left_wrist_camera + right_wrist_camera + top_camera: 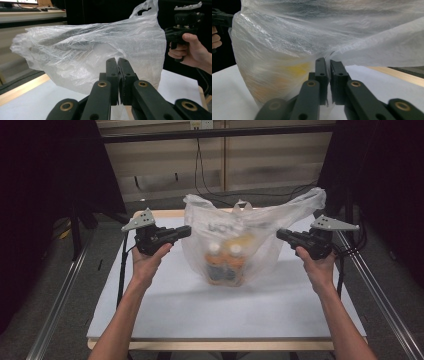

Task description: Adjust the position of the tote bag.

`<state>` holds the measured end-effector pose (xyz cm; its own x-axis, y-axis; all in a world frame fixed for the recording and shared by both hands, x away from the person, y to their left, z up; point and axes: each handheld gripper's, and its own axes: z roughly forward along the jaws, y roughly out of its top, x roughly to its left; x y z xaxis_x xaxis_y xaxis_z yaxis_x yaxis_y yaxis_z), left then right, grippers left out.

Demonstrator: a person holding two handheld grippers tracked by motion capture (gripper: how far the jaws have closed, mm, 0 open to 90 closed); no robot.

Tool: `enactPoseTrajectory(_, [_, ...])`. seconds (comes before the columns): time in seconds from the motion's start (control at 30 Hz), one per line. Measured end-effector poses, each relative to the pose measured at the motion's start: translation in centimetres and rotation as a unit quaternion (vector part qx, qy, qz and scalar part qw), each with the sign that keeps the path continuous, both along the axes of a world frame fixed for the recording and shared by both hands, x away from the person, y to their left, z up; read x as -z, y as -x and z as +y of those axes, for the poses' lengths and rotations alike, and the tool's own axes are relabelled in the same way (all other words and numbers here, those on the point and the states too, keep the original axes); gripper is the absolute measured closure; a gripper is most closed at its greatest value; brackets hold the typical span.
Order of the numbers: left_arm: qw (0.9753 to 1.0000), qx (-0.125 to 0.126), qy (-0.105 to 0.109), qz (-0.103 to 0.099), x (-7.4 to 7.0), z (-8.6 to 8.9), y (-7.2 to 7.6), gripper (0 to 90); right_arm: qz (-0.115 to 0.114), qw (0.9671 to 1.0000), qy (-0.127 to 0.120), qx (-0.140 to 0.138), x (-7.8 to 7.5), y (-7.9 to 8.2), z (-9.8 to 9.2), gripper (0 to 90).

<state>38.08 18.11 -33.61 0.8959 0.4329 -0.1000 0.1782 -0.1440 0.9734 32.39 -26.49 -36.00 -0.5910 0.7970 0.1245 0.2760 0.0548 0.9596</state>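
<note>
Both pairs of jaws are pressed together, each pinching the film of a plastic bag.

The left gripper (pixel 186 231) and right gripper (pixel 281 234) hold opposite sides of the thin white plastic bag (pixel 235 237) mid-table (pixel 165 310). Two capped bottles (pixel 225 262) weigh its base; the film looks soft, slippery and tearable, so the handles look safest to grip.

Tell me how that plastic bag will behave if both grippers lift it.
The plastic bag is thin and crinkled, so it will probably sag and stretch. The two bottles inside likely make it bottom-heavy and may swing. Pinched film might slip or tear.
</note>
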Motion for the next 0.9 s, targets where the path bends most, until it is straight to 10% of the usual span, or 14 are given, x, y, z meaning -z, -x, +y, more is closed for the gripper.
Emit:
enactPoseTrajectory(0.17, [1.0000,-0.005,0.002,-0.006,0.0,0.8,0.4,89.5,-0.002,1.0000,0.004,-0.002,-0.4,0.0,0.2,82.8])
enactPoseTrajectory(0.63, [0.9994,-0.005,-0.014,-0.031,-0.2,1.9,1.9,90.0,0.004,0.9999,0.008,0.011,-1.9,-1.9,0.8,46.5])
enactPoseTrajectory(0.9, [0.9992,-0.009,-0.005,-0.039,-0.4,3.0,2.5,90.0,0.024,0.9988,0.001,0.043,-2.4,-3.8,0.7,59.9])
